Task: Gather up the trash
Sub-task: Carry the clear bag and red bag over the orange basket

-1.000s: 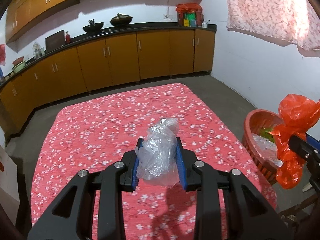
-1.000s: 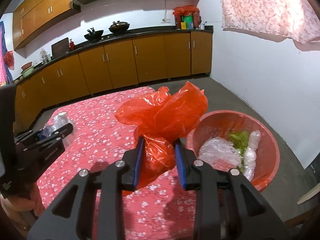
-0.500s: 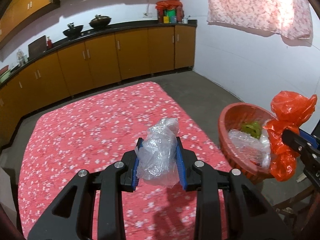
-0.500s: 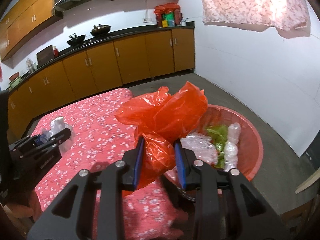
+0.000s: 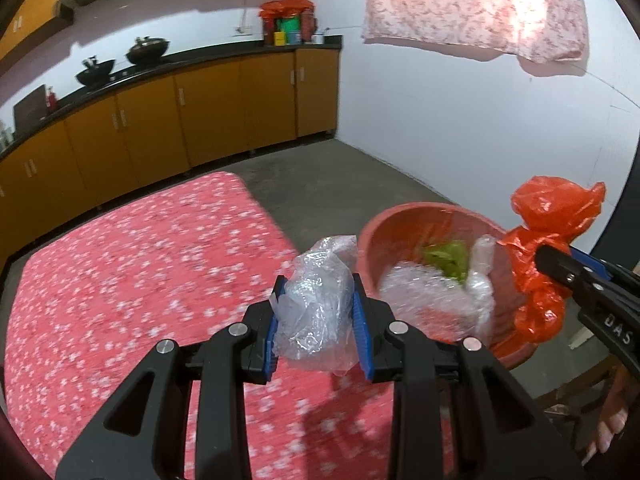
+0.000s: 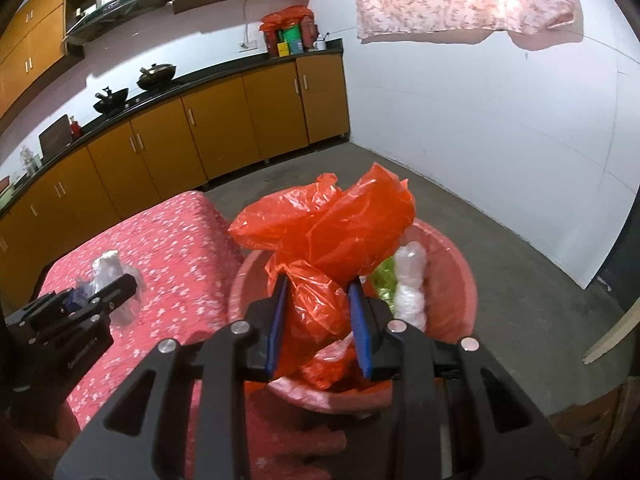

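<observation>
Crinkled clear plastic, a wad of film (image 5: 316,308), is sitting pinched between the blue pads of the left gripper (image 5: 316,316), low in the middle of the left wrist view. Beside it, at the right edge of that view, the right gripper (image 6: 318,316) is clamping an orange-red plastic bag (image 6: 332,232), its jaws pressed into the bag's neck while the loose top is billowing above them.

Both bundles are now closing in on the red basket (image 5: 372,236). A second ago the basket was sitting far off at the right edge of the left view, with the flowered red tablecloth (image 5: 132,272) filling the middle; now it is lying just behind and right of the clear wad, and in the right wrist view the orange bag is hanging directly over its bowl. Inside, some bubble wrap (image 5: 416,292), a green scrap (image 5: 448,256) and a clear roll (image 6: 410,276) are already lying there.

The cloth is looking blurred, so the hands are still sweeping. I judge the carry to be nearly over: the orange bag seems ready to drop, while the clear wad is still over the cloth short of the rim.

Behind, brown cabinets (image 5: 224,108) and two dark woks (image 5: 120,62) are lining the wall.
</observation>
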`<state>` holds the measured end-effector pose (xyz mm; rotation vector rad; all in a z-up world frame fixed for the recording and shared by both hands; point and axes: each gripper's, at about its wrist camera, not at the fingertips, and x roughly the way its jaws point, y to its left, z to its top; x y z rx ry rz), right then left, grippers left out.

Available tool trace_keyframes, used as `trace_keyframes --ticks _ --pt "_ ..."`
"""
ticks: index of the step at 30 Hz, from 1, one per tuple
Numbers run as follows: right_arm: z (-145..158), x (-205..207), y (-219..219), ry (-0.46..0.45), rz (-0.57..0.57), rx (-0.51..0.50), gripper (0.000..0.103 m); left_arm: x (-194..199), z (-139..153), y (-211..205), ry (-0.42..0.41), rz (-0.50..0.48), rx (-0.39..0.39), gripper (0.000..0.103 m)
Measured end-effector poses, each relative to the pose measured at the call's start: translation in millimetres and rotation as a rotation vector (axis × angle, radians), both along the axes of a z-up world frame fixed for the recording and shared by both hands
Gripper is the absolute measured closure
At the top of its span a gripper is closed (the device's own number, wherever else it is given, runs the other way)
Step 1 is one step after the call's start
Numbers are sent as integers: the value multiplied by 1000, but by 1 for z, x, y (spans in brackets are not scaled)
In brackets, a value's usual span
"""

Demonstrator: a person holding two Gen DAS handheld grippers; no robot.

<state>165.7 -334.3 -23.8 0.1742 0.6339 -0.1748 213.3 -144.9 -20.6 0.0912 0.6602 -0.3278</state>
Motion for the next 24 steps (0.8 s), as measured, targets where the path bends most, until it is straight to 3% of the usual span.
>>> trace_keyframes --ticks 14,24 --pt "-11 15 -35 12 -55 0 73 18 -11 -70 27 -138 -25 72" --pt "-18 23 -50 11 -83 27 73 31 -25 -91 60 -175 -18 72"
